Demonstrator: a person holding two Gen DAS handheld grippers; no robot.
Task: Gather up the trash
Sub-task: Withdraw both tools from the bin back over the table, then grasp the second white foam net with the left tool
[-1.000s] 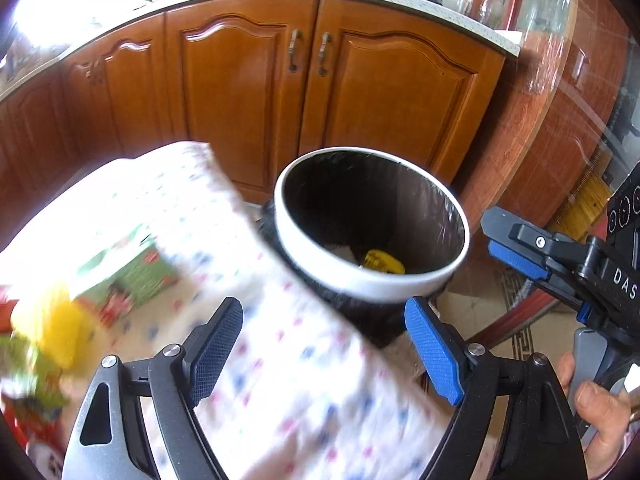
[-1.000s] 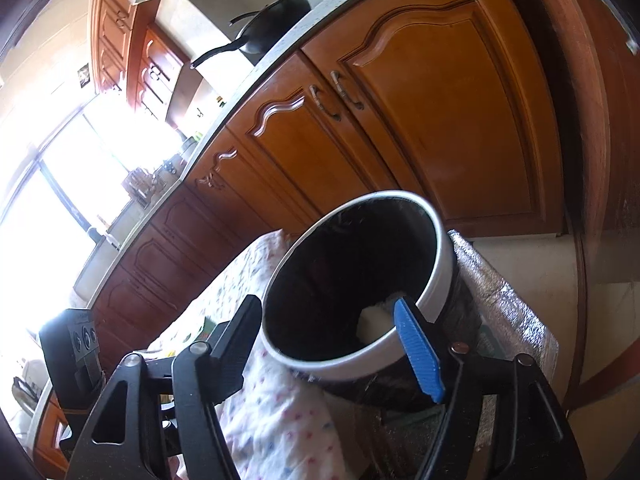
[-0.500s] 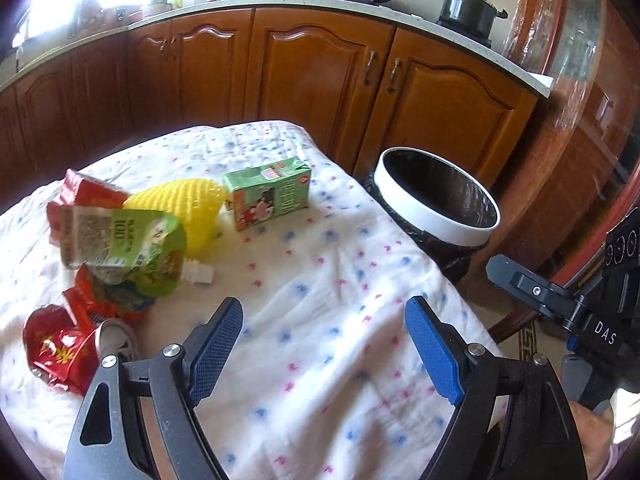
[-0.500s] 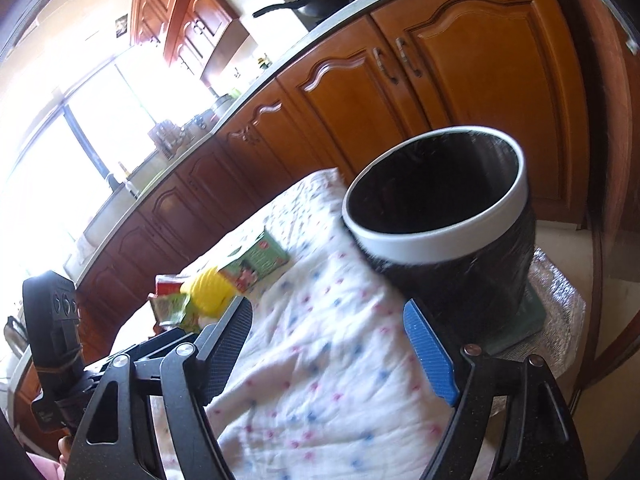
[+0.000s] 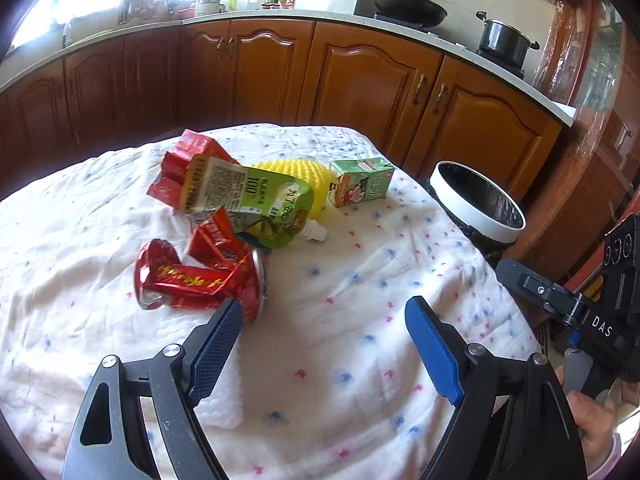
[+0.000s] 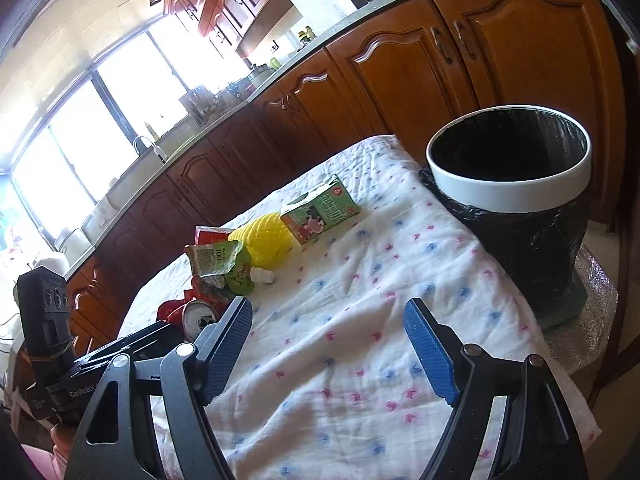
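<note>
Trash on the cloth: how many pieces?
6, maybe more hidden in the pile: crushed red can nearest, red wrapper, green spouted pouch, red packet behind, yellow spiky ball, green milk carton nearest the bin.

A run of brown wooden cabinets [image 5: 360, 76] under a pale counter [image 5: 400, 28] curves around the kitchen. Bright daylight pours through wide windows [image 6: 80, 128] above a sink [image 6: 136, 168]. A wok [image 5: 408, 8] and a lidded pot [image 5: 504, 40] sit on the stove. The tabletop [image 5: 360, 360] wears a white cloth with small pink and blue marks.
</note>
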